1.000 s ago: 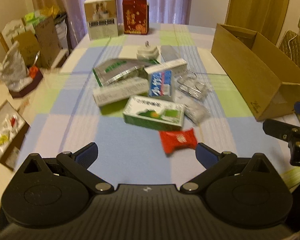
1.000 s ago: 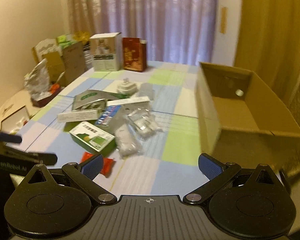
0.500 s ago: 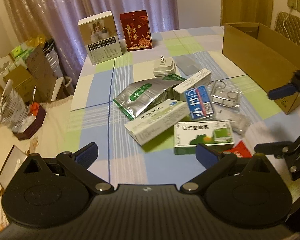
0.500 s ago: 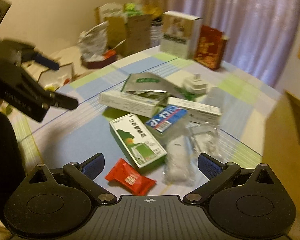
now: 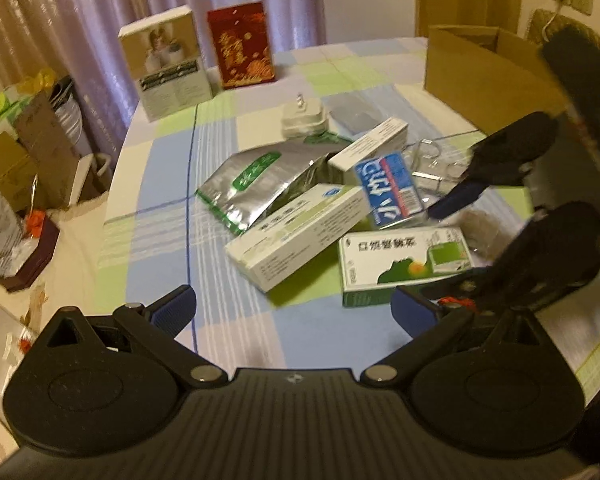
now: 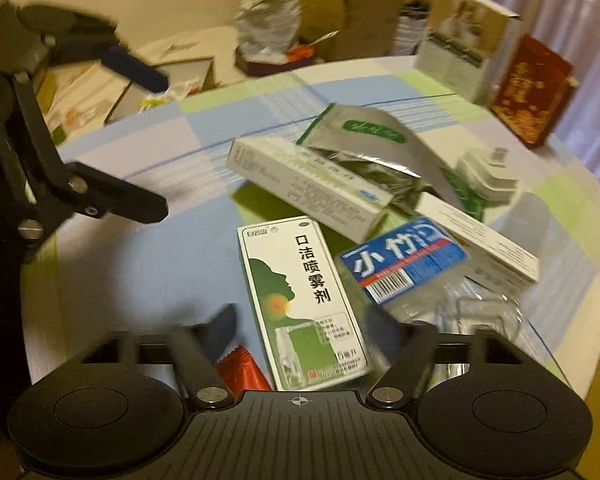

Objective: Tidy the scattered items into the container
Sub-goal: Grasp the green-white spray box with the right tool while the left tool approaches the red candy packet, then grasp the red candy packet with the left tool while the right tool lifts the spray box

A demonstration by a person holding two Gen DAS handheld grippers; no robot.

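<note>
While the left gripper [image 5: 292,314] waits, fingers apart, the right gripper [image 6: 300,330] straddles the green box [image 6: 304,304], fingers spread, seemingly to grasp it for the carton [image 5: 488,76].

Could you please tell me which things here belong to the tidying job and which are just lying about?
Job: cardboard box, green spray box, long white box, silver pouch, blue packet, white plug, red sachet.

Lying about: photo box, red box.
</note>
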